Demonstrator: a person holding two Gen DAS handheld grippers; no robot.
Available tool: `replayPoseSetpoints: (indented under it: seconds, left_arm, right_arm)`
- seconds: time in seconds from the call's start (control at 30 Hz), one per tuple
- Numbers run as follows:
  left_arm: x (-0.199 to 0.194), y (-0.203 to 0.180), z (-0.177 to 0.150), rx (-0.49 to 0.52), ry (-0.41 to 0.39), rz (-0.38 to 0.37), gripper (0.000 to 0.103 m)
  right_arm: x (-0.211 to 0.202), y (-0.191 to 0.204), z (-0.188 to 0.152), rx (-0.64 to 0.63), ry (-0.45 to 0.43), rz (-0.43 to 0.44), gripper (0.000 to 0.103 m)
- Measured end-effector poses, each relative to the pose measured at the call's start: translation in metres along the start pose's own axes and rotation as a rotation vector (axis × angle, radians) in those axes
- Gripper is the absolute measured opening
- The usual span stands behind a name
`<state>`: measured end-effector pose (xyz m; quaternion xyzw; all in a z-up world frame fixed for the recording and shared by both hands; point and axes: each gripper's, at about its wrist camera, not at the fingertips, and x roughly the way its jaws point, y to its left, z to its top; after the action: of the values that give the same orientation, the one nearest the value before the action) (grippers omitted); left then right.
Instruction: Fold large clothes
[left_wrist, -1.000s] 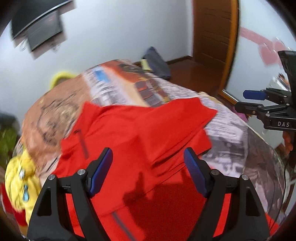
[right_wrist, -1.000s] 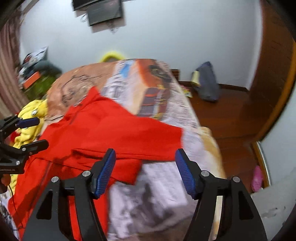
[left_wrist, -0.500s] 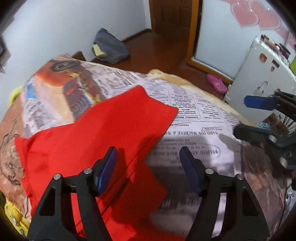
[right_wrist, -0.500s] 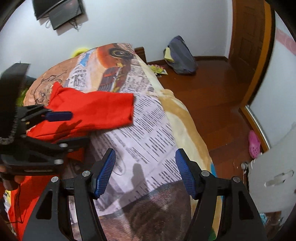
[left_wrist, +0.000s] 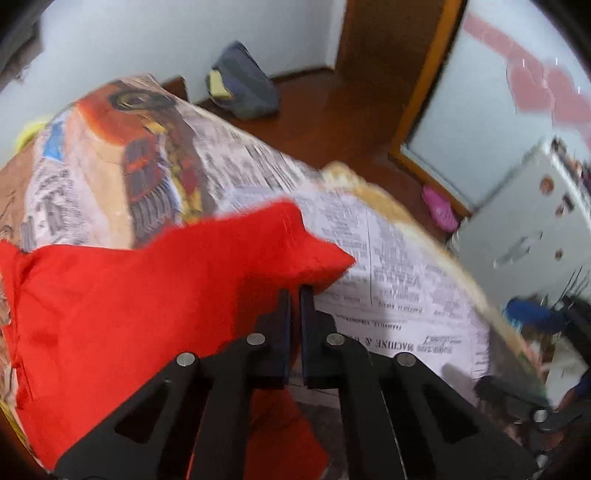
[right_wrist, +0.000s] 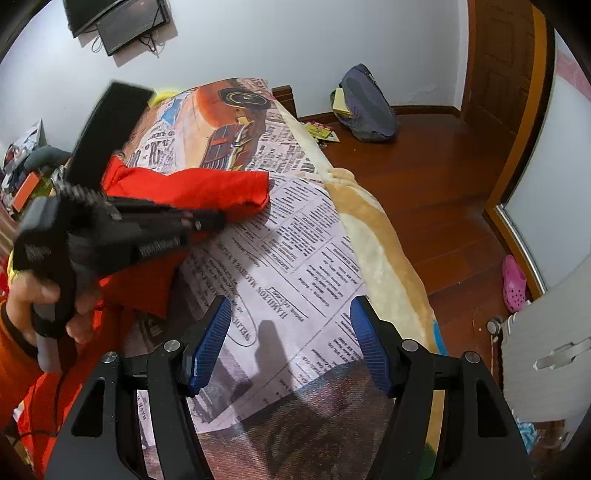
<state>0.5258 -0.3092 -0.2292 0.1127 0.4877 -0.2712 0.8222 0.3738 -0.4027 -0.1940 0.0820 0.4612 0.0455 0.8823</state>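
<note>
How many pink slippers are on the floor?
1. A pink slipper lies on the wooden floor beside the white cabinet, right of the bed. Its mate may be hidden.

Bed (right_wrist: 369, 229) runs from lower centre to upper left of right wrist view, covered w/ a blanket (right_wrist: 295, 258) printed w/ newspaper text & a red vintage car; tan plush edge along its right side. Red garment (right_wrist: 207, 184) lies on the blanket at left of frame, one sleeve end reaching toward centre; in left wrist view (left_wrist: 129, 295) it fills lower left. Wood floor (right_wrist: 443, 177) at right carries a grey bag (right_wrist: 369, 107) by the wall, upper centre, & a pink shoe (right_wrist: 513, 284) at right edge.
</note>
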Motion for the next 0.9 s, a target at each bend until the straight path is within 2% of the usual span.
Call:
replayPoseSetpoints:
  seconds: [0.13,0.3,0.37,0.5,0.67,0.9]
  left_arm:
    - [-0.063,0.029,0.003,-0.072,-0.122,0.0,0.003]
    - [-0.164,0.087,-0.008,-0.171,-0.308,0.084,0.003]
    - [-0.198,0.115,-0.021,-0.215,-0.366,0.137,0.003]
    - [-0.256,0.162,-0.057,-0.269,-0.448,0.307,0.003]
    - [-0.282,0.207,-0.104,-0.336,-0.447,0.382,0.003]
    - [-0.255,0.256,-0.165,-0.391,-0.342,0.455,0.002]
  right_arm:
    - [-0.002,0.009,0.004,-0.017,-0.008,0.011,0.063]
    - [0.0,0.028,0.014,-0.027,-0.018,0.053,0.063]
    - [0.002,0.037,0.019,-0.036,-0.02,0.067,0.063]
    - [0.01,0.063,0.029,-0.066,-0.018,0.086,0.063]
    - [0.029,0.096,0.039,-0.109,0.01,0.104,0.063]
    - [0.074,0.133,0.033,-0.164,0.116,0.096,0.063]
